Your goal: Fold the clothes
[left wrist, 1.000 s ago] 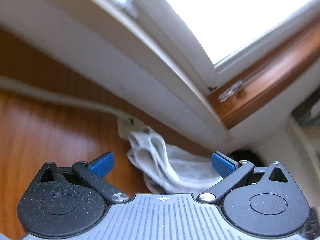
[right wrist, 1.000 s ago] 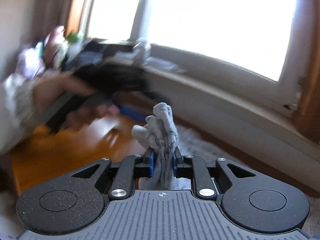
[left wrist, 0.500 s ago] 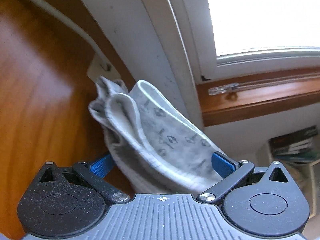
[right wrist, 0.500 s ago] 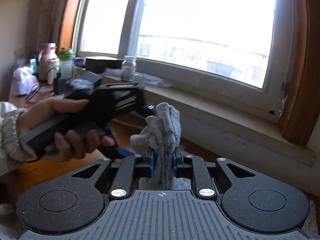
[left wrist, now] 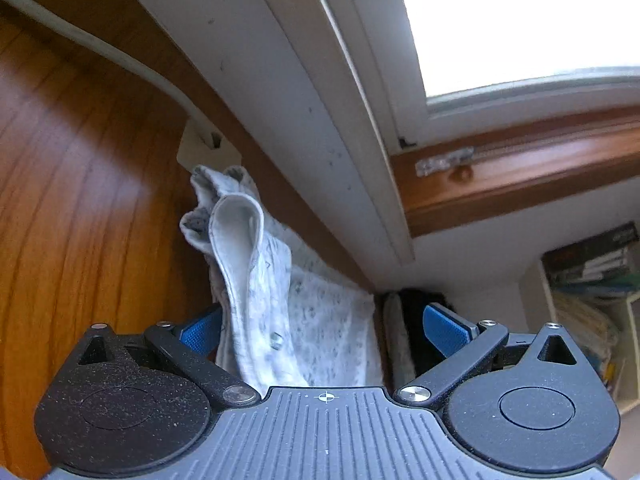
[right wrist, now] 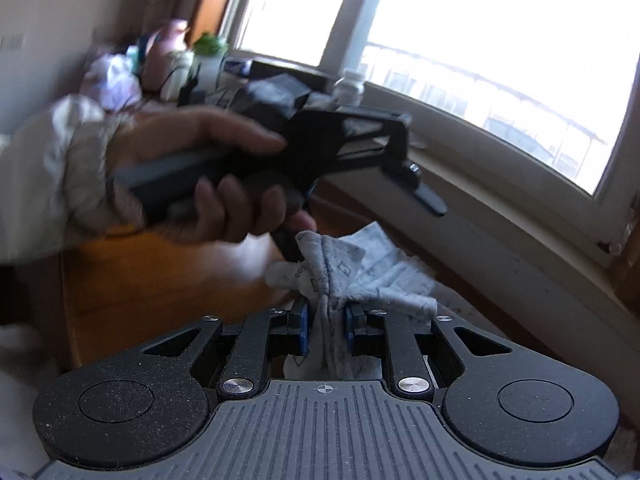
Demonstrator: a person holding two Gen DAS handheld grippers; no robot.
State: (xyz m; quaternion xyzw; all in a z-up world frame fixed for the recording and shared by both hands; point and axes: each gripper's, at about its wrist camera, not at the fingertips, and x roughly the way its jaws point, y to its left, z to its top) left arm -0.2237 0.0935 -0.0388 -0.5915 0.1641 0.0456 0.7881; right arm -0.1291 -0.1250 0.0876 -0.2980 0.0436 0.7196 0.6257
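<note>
A grey patterned garment [left wrist: 260, 280] stands bunched up between the wide-apart blue pads of my left gripper [left wrist: 322, 328]. It lies close to the left pad, and the right pad is clear of it. In the right wrist view my right gripper [right wrist: 326, 326] is shut on a gathered fold of the same garment [right wrist: 332, 264], which spreads out towards the wall beyond. A person's hand [right wrist: 208, 188] holds the left gripper [right wrist: 366, 234] just above and behind that fold, its fingers spread to either side of the cloth.
The cloth lies on an orange-brown wooden surface [left wrist: 80, 208] against a white ledge [left wrist: 288, 112] under a bright window. A white cable [left wrist: 120, 56] runs along the wall. Bottles and clutter [right wrist: 180, 56] stand at the far left. A bookshelf [left wrist: 592, 268] is on the right.
The hand with the left gripper has moved right, over the cloth held by my right gripper. In the left view the fold now looks narrower and more upright. The right gripper's grip is unchanged.
</note>
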